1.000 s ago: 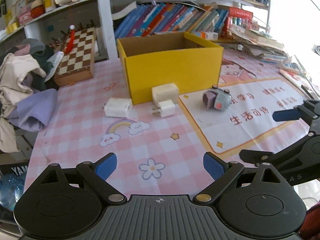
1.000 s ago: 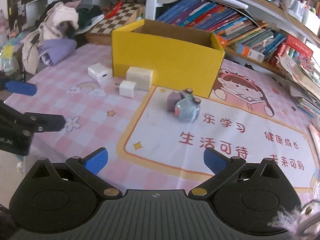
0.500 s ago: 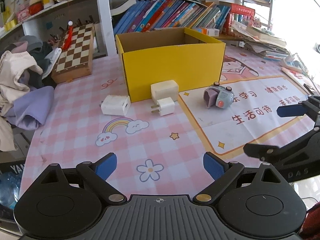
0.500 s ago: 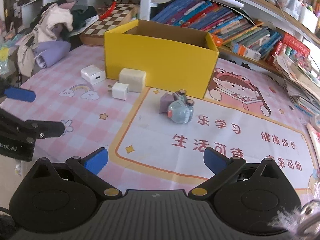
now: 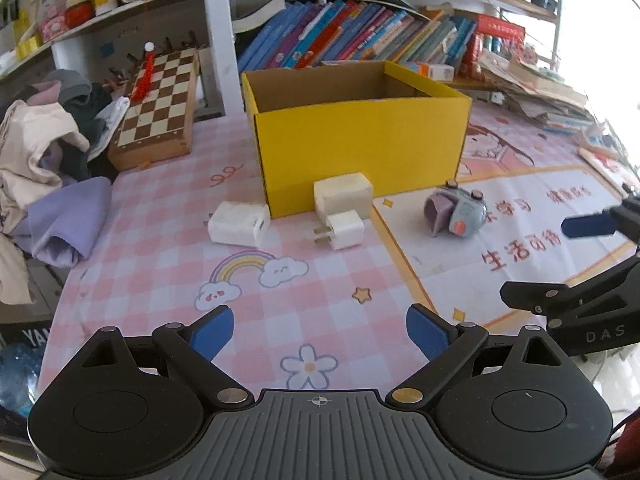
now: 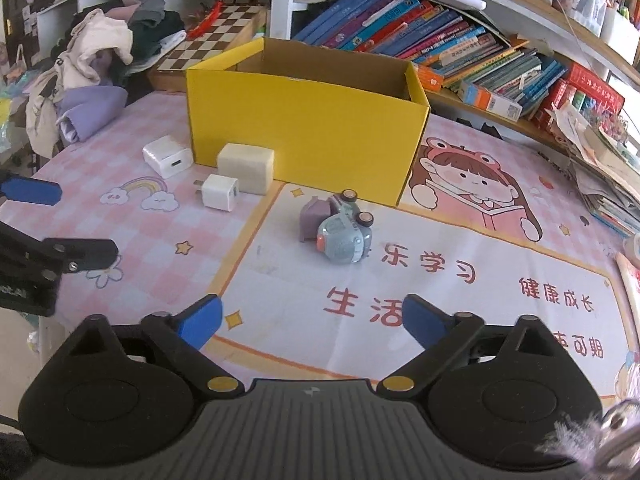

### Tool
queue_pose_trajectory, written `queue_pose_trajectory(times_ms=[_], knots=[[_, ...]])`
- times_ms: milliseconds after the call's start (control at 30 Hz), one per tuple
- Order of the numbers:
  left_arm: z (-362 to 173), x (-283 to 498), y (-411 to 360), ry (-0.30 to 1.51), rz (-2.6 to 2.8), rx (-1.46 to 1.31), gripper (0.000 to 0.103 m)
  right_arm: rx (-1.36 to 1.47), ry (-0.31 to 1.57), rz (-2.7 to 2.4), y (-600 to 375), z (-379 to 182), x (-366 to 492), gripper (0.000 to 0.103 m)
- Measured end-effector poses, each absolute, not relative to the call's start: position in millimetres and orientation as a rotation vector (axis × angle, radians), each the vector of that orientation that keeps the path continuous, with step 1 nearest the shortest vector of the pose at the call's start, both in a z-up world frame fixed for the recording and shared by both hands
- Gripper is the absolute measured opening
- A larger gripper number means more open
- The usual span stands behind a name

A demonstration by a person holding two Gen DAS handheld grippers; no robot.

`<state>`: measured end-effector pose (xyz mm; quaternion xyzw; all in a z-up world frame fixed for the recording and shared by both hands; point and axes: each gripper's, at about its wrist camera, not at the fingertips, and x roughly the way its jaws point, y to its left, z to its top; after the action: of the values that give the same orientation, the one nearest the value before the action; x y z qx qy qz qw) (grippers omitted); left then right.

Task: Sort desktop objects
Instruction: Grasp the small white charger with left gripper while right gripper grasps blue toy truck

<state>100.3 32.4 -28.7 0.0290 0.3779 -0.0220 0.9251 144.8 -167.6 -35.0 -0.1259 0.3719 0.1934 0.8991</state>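
An open yellow cardboard box (image 5: 360, 136) (image 6: 304, 120) stands on the pink checked table mat. In front of it lie three white chargers: a flat one (image 5: 238, 224) (image 6: 167, 156), a cream block (image 5: 343, 196) (image 6: 246, 168) against the box wall, and a small plug cube (image 5: 344, 230) (image 6: 220, 192). A grey-blue toy car with a purple part (image 5: 456, 214) (image 6: 340, 228) lies on its side on the poster. My left gripper (image 5: 318, 332) hovers open over the mat, nothing between its fingers. My right gripper (image 6: 310, 322) faces the toy car from a short way off, jaws closing on empty air.
A chessboard case (image 5: 160, 108) and a pile of clothes (image 5: 44, 168) fill the back left. Rows of books (image 6: 440, 44) line the shelf behind the box, and stacked papers (image 6: 600, 160) crowd the right edge. A water bottle (image 5: 16, 376) sits below the table's left edge.
The right gripper has moved closer to the toy car and its blue fingers have drawn a little inward. In the left wrist view the scene has shifted only slightly.
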Motion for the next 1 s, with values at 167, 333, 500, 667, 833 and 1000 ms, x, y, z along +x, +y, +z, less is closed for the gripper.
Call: queue_pose_trajectory(times_ms=[167, 333, 500, 667, 833, 1000], knots=[[-31.2, 108.2, 28.6, 0.785, -0.045, 0.069, 0.095, -0.270, 0.781, 0.416, -166.0, -36.6, 159.1, 0.089], [-33.6, 114.4, 29.0, 0.793, -0.027, 0.058, 0.095, -0.284, 0.789, 0.439, -162.5, -38.1, 174.7, 0.089], [-34.3, 122.6, 33.4, 0.794, 0.015, 0.035, 0.095, -0.318, 0.811, 0.475, -155.4, -41.8, 192.1, 0.089], [-37.6, 133.7, 32.7, 0.804, 0.036, 0.026, 0.095, -0.342, 0.822, 0.495, -151.8, -44.7, 208.6, 0.088], [-39.7, 145.7, 28.4, 0.809, 0.045, 0.028, 0.094, -0.350, 0.840, 0.509, -153.0, -48.4, 225.4, 0.081], [-44.1, 161.1, 21.6, 0.821, 0.031, 0.029, 0.090, -0.360, 0.852, 0.536, -153.0, -52.2, 239.2, 0.071]])
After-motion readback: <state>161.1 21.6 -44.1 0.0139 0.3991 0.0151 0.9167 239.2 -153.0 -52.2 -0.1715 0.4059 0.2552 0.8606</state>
